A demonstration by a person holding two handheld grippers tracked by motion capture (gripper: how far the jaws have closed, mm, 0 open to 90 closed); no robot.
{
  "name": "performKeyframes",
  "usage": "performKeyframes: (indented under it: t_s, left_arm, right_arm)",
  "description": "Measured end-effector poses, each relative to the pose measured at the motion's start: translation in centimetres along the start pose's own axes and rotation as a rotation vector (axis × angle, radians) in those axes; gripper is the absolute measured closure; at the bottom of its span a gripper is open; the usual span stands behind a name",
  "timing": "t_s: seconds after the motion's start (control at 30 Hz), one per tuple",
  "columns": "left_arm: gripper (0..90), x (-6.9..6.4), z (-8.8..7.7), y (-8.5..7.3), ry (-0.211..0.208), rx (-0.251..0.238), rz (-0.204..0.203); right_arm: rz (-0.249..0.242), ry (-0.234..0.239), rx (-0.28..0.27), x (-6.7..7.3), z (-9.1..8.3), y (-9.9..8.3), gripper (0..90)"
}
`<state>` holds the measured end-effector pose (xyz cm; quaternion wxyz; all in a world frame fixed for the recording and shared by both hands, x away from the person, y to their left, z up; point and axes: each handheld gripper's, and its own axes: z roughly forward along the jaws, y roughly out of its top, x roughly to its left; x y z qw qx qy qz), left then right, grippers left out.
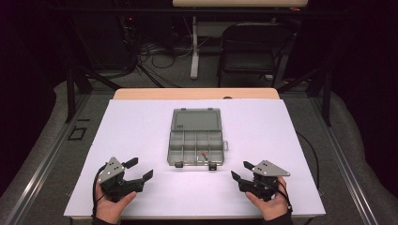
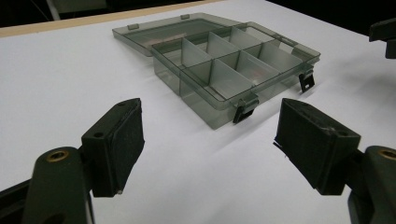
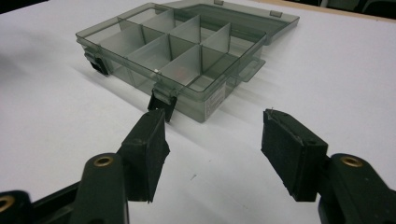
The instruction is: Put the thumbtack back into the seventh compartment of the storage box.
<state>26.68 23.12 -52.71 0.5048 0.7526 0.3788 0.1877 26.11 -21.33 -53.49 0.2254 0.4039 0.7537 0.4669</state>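
Note:
A clear grey plastic organiser box (image 1: 195,146) lies open at the middle of the white table, its lid (image 1: 195,120) folded flat toward the far side. Dividers split it into several compartments (image 2: 233,60); a small red item (image 1: 204,154) lies in a front compartment. Two black latches (image 2: 245,111) hang on its front wall (image 3: 161,103). My left gripper (image 1: 140,169) rests near the front left, open, nothing between its jaws (image 2: 208,149). My right gripper (image 1: 241,171) rests near the front right, open and holding nothing (image 3: 215,149). Both point toward the box and stand apart from it.
A white sheet (image 1: 141,126) covers the table; a strip of wood (image 1: 141,93) shows at the far edge. Beyond the table stand a black folding chair (image 1: 251,47), cables on the floor (image 1: 159,56) and a white table leg (image 1: 194,47).

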Motion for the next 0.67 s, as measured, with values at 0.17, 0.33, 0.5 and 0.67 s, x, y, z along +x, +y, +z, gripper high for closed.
performKeyframes:
  t_s: [0.17, 0.33, 0.5, 0.67]
  left_arm:
    - [23.1, 0.07, 0.09, -0.03, 0.001, 0.002, 0.000]
    - [23.1, 0.10, 0.18, -0.05, 0.005, 0.004, -0.003]
    - [23.1, 0.24, 0.21, -0.03, 0.009, 0.011, -0.007]
    - [23.1, 0.57, 0.19, 0.00, 0.011, 0.016, -0.015]
  right_arm:
    - [0.021, 0.018, 0.035, -0.13, 0.52, -0.36, 40.7]
    - [0.022, 0.022, 0.045, 0.04, 0.71, -0.39, 40.8]
    - [0.015, 0.020, 0.051, 0.13, 0.78, -0.39, 40.7]
    - [-0.026, 0.001, 0.048, 0.19, 0.67, -0.23, 40.3]
